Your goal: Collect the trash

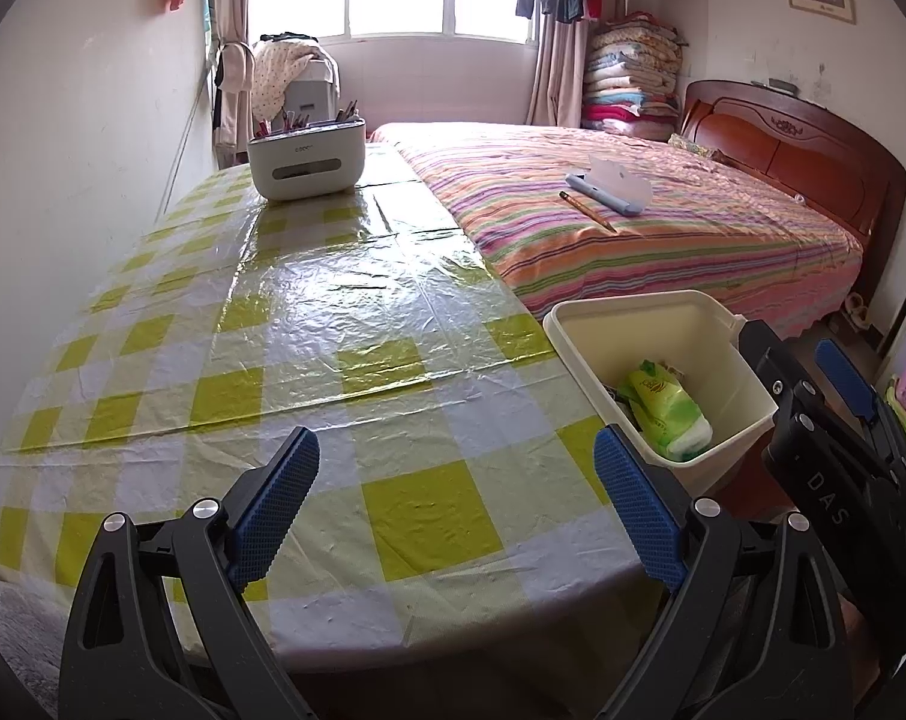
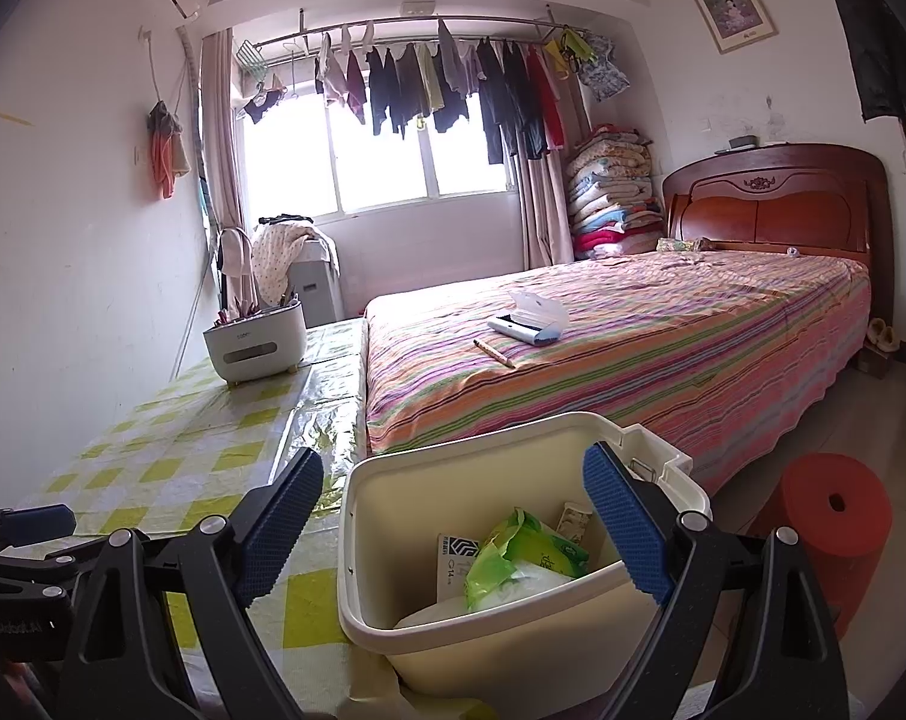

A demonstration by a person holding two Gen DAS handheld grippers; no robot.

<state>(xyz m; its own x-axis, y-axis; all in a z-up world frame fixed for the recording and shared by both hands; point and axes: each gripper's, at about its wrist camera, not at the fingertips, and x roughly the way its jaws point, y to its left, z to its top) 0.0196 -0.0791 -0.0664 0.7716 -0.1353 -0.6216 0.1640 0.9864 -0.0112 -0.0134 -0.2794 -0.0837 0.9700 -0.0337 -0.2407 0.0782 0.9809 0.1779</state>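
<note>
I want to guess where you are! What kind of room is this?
Most likely a bedroom in a home: there is a big bed with a striped cover, folded blankets stacked in the corner, and clothes drying at the window.

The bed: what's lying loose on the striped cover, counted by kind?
Pencil: 1
Open pencil case: 1
Total on the bed: 2
</note>
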